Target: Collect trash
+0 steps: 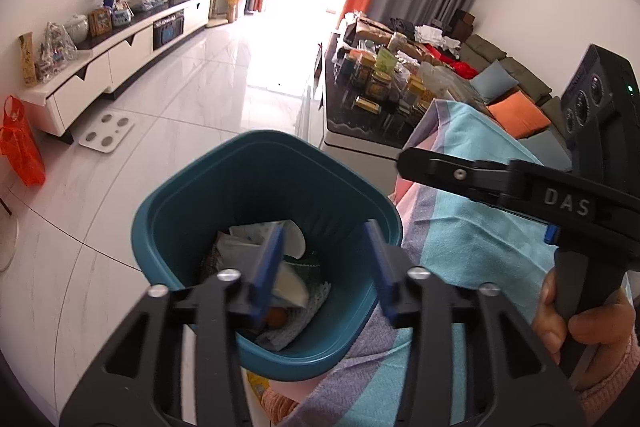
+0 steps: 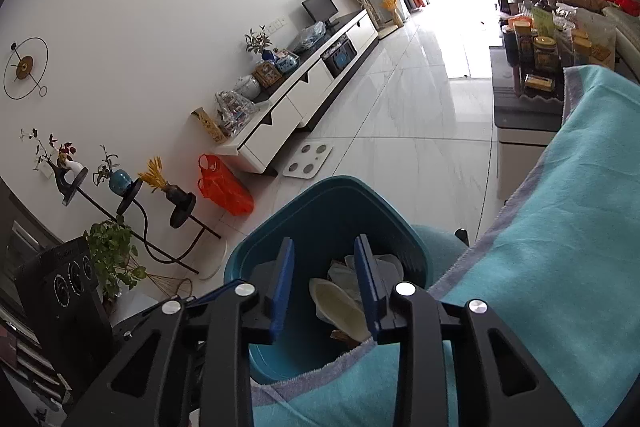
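Observation:
A teal trash bin [image 1: 200, 211] stands on the floor beside a table draped in a blue striped cloth [image 1: 472, 223]. Inside lie crumpled paper, white peel-like scraps [image 1: 290, 285] and netting. My left gripper [image 1: 326, 259] hovers over the bin's mouth, open and empty. My right gripper [image 2: 324, 275] is also open and empty above the bin [image 2: 320, 203], where the trash [image 2: 340, 303] shows between its fingers. The right gripper's body [image 1: 520, 187] also shows in the left wrist view, to the right over the cloth.
A white TV cabinet [image 1: 112, 55] runs along the left wall, with a bathroom scale [image 1: 107, 131] and an orange bag [image 1: 22, 151] on the floor. A dark coffee table [image 1: 360, 115] crowded with jars and a cluttered sofa [image 1: 512, 79] stand behind. Plant stands [image 2: 132, 195] line the wall.

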`<state>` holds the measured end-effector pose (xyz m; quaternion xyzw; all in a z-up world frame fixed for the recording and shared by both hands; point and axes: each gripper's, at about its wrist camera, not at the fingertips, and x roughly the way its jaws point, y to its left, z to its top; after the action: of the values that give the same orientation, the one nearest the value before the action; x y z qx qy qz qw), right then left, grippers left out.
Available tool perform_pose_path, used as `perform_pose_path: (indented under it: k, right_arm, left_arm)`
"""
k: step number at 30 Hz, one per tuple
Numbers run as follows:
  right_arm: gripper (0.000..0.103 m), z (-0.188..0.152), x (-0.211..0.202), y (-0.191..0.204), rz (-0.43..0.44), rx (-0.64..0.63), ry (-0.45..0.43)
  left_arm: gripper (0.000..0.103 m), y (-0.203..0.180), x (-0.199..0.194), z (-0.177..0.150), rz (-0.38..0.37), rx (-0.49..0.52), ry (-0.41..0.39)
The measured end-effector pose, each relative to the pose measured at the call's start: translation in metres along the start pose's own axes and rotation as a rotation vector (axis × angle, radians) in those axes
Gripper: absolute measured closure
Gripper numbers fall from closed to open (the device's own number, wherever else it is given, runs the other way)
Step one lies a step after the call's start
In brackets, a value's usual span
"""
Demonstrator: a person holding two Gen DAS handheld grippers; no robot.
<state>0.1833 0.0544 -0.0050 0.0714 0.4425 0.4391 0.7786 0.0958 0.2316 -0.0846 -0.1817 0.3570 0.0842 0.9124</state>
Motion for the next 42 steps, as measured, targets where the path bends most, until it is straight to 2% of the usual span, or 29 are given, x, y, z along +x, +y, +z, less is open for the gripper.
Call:
perform_pose_path:
  k: [1, 3, 5, 7, 12, 14, 16, 19, 26, 31, 36, 42]
  right_arm:
    - [0.067, -0.001, -0.005, 0.0, 0.0, -0.007, -0.008]
    - [0.061, -0.004, -0.017, 0.001, -0.006, -0.019, -0.028]
    - [0.054, -0.008, -0.03, 0.0, -0.012, -0.028, -0.046]
    - [0.043, -0.014, -0.045, -0.002, -0.017, -0.038, -0.067]
    - [0.029, -0.036, -0.092, -0.009, -0.058, -0.062, -0.13]
    - [0.024, -0.047, -0.113, -0.013, -0.082, -0.068, -0.163]
    - [0.014, -0.062, -0.137, -0.017, -0.143, -0.082, -0.21]
    - [0.007, -0.088, -0.17, -0.021, -0.231, -0.091, -0.281]
    - [0.007, -0.14, -0.231, -0.04, -0.447, -0.073, -0.399]
    - [0.007, -0.166, -0.268, -0.047, -0.598, -0.065, -0.498]
    - [0.007, -0.188, -0.299, -0.054, -0.685, -0.038, -0.594]
    - [0.007, -0.206, -0.32, -0.058, -0.752, -0.017, -0.652]
  left_arm:
    - [0.055, -0.001, -0.004, 0.0, 0.003, 0.006, -0.011]
    - [0.043, -0.004, -0.013, 0.0, 0.005, 0.014, -0.033]
    - [0.037, -0.006, -0.024, -0.003, 0.007, 0.026, -0.062]
    - [0.029, -0.009, -0.037, -0.006, 0.002, 0.034, -0.092]
    - [0.006, -0.03, -0.075, -0.024, -0.026, 0.09, -0.192]
    - [0.006, -0.041, -0.089, -0.032, -0.043, 0.116, -0.231]
    - [0.006, -0.053, -0.1, -0.039, -0.056, 0.136, -0.254]
    - [0.006, -0.076, -0.113, -0.048, -0.075, 0.165, -0.294]
    - [0.006, -0.134, -0.126, -0.068, -0.107, 0.223, -0.354]
    - [0.006, -0.169, -0.133, -0.078, -0.165, 0.246, -0.4]
    - [0.006, -0.2, -0.138, -0.085, -0.186, 0.275, -0.45]
    - [0.006, -0.224, -0.133, -0.09, -0.166, 0.31, -0.454]
